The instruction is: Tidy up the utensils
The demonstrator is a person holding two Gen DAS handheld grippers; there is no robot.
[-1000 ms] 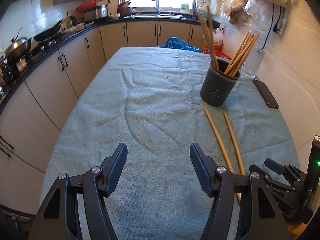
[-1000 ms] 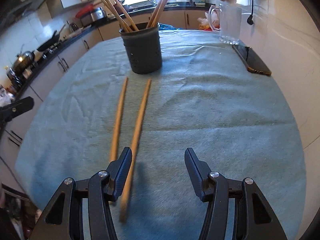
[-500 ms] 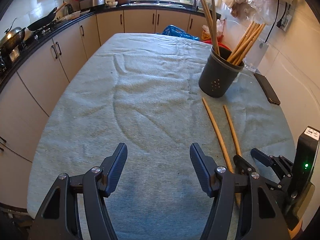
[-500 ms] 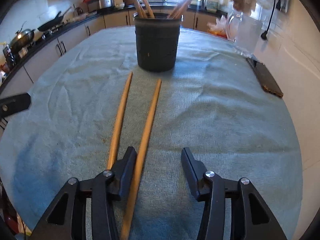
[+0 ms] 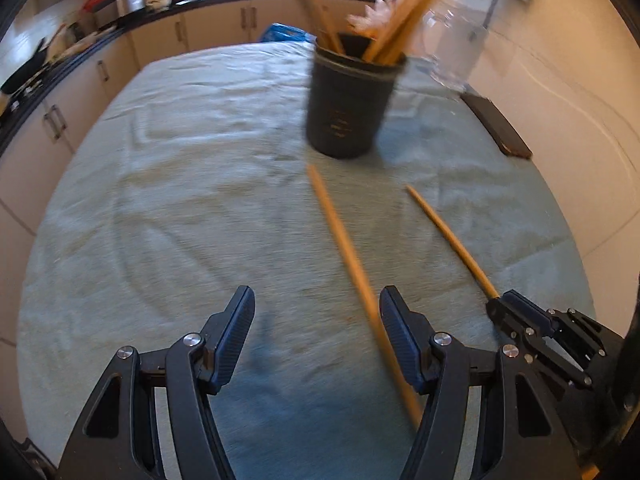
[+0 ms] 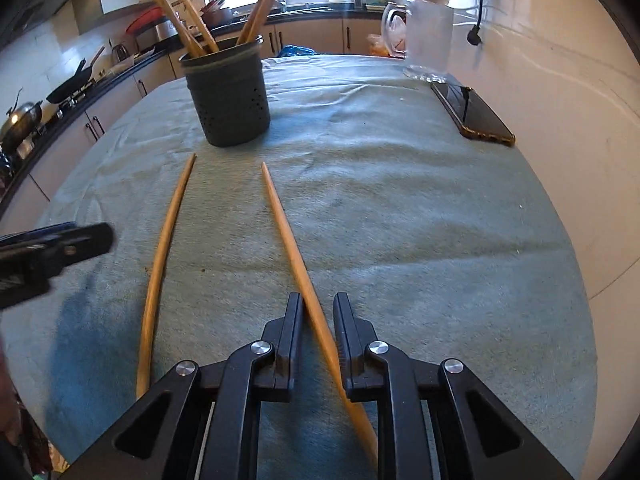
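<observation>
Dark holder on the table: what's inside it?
Several wooden chopsticks stand in the dark holder, leaning outward. Their lower ends and the holder's bottom are hidden by its wall.

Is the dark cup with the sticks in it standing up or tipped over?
Standing up. The dark cup sits flat on the green cloth with its open top facing up, and the sticks inside poke upward out of it.

teal-clothed table (image 6: pixel 420 216) with dark utensil holder (image 6: pixel 230 100), two loose chopsticks (image 6: pixel 164 256), phone (image 6: pixel 472 114), glass pitcher (image 6: pixel 428 40)
</observation>
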